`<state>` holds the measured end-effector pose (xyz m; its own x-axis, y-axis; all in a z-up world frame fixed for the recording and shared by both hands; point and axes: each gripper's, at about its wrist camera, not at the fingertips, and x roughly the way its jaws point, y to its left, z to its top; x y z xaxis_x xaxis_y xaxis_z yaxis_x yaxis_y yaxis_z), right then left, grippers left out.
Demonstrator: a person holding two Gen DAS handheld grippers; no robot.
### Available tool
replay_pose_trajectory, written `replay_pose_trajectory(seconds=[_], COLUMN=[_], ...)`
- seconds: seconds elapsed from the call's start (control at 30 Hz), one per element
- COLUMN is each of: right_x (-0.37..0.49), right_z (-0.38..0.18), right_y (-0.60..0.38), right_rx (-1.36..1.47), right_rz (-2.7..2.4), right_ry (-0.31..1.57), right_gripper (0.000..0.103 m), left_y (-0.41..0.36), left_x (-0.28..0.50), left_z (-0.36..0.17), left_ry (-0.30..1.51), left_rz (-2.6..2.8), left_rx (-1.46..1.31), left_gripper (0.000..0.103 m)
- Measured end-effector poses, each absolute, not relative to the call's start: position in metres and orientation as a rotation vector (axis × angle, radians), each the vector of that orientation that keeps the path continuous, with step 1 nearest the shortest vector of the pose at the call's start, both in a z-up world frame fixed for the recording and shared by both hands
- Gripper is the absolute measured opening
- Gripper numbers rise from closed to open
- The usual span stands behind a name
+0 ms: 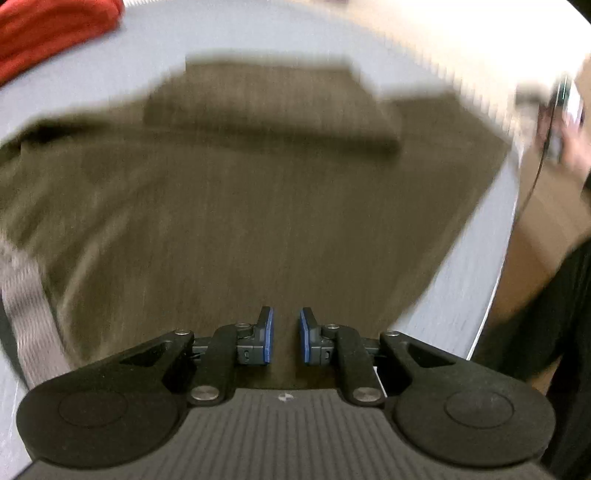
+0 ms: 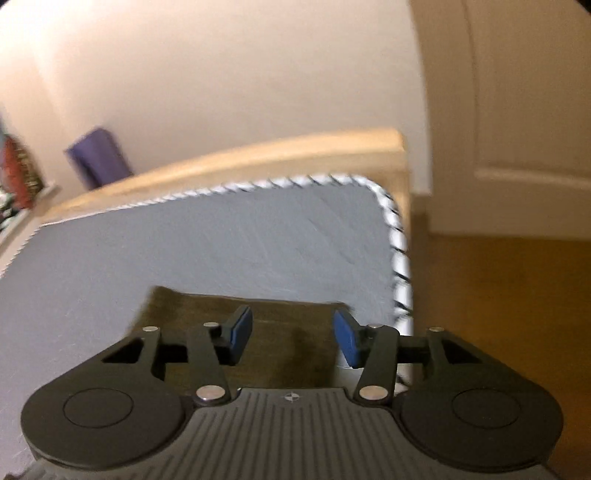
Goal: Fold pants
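Note:
Olive-brown pants point(image 1: 240, 206) lie spread on a grey padded surface point(image 1: 472, 280), with one end folded back on itself point(image 1: 266, 107) at the far side. My left gripper point(image 1: 286, 334) hangs just above the near part of the cloth. Its blue pads stand a narrow gap apart with nothing pinched between them. In the right wrist view, one end of the pants point(image 2: 288, 343) lies near the surface's corner. My right gripper point(image 2: 293, 332) is open wide over it, its pads clear of the cloth. The left view is blurred.
A red cloth point(image 1: 48, 29) lies at the far left and a grey woven band point(image 1: 26, 295) at the near left. A person's hand point(image 1: 569, 122) and dark clothing point(image 1: 554, 314) are at the right. The surface's stitched edge point(image 2: 399, 240), a wooden frame point(image 2: 258, 155), a purple object point(image 2: 98, 157) and a door point(image 2: 517, 110) lie beyond.

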<state>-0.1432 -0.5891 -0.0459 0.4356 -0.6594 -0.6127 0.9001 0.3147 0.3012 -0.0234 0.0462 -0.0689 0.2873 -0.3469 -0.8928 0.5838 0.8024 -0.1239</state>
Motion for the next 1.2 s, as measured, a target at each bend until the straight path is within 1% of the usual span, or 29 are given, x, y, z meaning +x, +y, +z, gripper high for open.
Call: replay_pose_trajectory(seconds=[0.07, 0.13, 0.2, 0.33, 0.47, 0.5, 0.53, 0.6, 0.63, 0.7, 0.73, 0.8, 0.83, 0.9, 1.0, 1.2], right_x=[-0.129, -0.112, -0.094, -0.062, -0.061, -0.063, -0.066, -0.076, -0.083, -0.098, -0.105, -0.114, -0.118, -0.125, -0.128, -0.132], right_z=[-0.036, -0.027, -0.017, -0.001, -0.005, -0.007, -0.011, -0.02, -0.022, -0.026, -0.03, -0.035, -0.037, -0.043, -0.051, -0.068], right_y=[-0.568, -0.543, -0.509, -0.407, -0.299, -0.278, -0.255, -0.211, -0.191, -0.156, -0.143, -0.118, -0.11, -0.093, -0.08, -0.069], right_rx=[0.632, 0.599, 0.534, 0.274, 0.035, -0.001, -0.042, -0.122, -0.16, -0.235, -0.272, -0.338, -0.362, -0.4, -0.458, -0.597], right_rz=[-0.971, -0.824, -0.647, -0.263, 0.077, 0.141, 0.215, 0.362, 0.425, 0.55, 0.606, 0.699, 0.734, 0.787, 0.844, 0.865], right_ry=[0.411, 0.429, 0.45, 0.498, 0.533, 0.543, 0.556, 0.578, 0.587, 0.596, 0.601, 0.613, 0.619, 0.627, 0.639, 0.651], right_gripper=[0.052, 0.052, 0.052, 0.051, 0.048, 0.045, 0.044, 0.043, 0.043, 0.043, 0.043, 0.043, 0.043, 0.046, 0.048, 0.047], left_y=[0.051, 0.065, 0.087, 0.149, 0.198, 0.205, 0.211, 0.217, 0.219, 0.222, 0.223, 0.228, 0.229, 0.23, 0.226, 0.214], left_x=[-0.037, -0.04, -0.043, -0.04, -0.037, -0.037, -0.036, -0.036, -0.036, -0.036, -0.035, -0.035, -0.034, -0.03, -0.023, -0.015], left_z=[-0.069, -0.06, -0.047, -0.023, -0.024, -0.028, -0.032, -0.039, -0.042, -0.047, -0.049, -0.055, -0.057, -0.062, -0.071, -0.08], left_ry=[1.085, 1.092, 1.04, 0.968, 0.98, 0.994, 1.007, 1.025, 1.03, 1.036, 1.034, 1.032, 1.037, 1.042, 1.055, 1.028], left_rz=[-0.66, -0.642, -0.57, -0.389, -0.223, -0.195, -0.175, -0.153, -0.151, -0.15, -0.142, -0.138, -0.143, -0.146, -0.161, -0.172], left_rx=[0.294, 0.238, 0.185, -0.046, -0.22, -0.244, -0.26, -0.288, -0.304, -0.33, -0.335, -0.351, -0.362, -0.373, -0.382, -0.347], left_gripper=[0.016, 0.016, 0.016, 0.021, 0.022, 0.024, 0.027, 0.038, 0.039, 0.046, 0.049, 0.06, 0.061, 0.062, 0.063, 0.063])
